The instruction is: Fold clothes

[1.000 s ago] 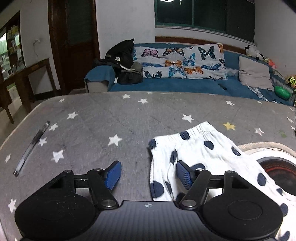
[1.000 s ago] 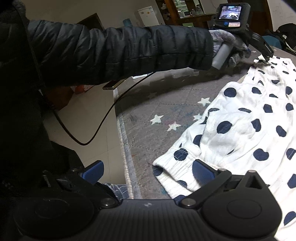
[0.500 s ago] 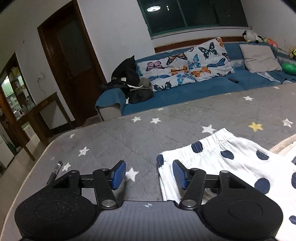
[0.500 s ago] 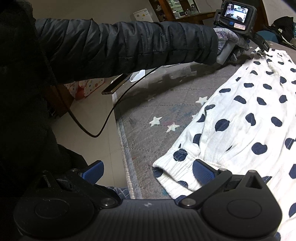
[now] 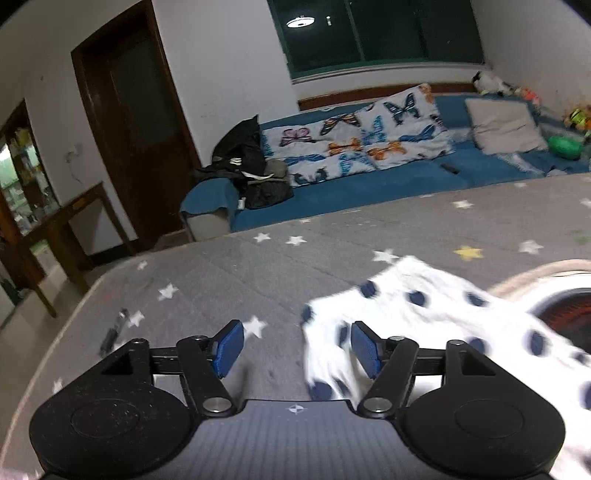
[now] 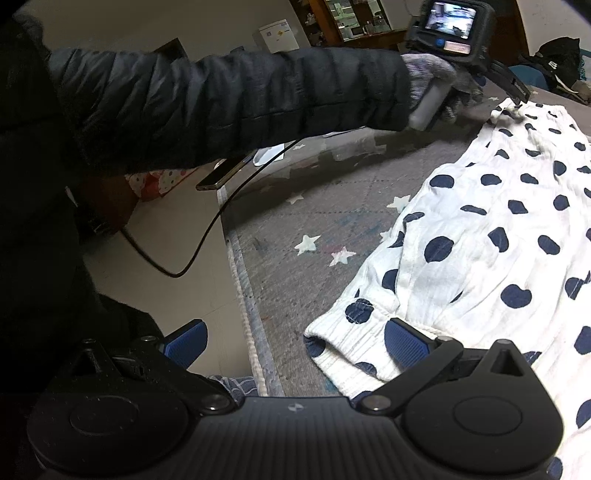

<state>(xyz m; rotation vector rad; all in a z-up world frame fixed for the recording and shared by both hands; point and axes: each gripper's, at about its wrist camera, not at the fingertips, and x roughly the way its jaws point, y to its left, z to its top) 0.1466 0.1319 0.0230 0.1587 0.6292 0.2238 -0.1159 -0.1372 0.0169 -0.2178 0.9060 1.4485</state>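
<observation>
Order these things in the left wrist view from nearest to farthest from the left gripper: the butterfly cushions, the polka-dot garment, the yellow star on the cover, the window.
1. Polka-dot garment: at the right finger of the left gripper.
2. Yellow star: on the grey cover, beyond the garment, to the right.
3. Butterfly cushions: on the blue sofa behind the table.
4. Window: on the wall above the sofa.

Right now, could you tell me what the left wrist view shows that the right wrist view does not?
Only the left wrist view shows the blue sofa with butterfly pillows, the dark window and the wooden door.

Only the right wrist view shows the person's black sleeve, the gloved hand, the dangling cable and the floor.

Both show the polka-dot garment on the grey star-print cover. Neither gripper pinches it; the left gripper is opening.
</observation>
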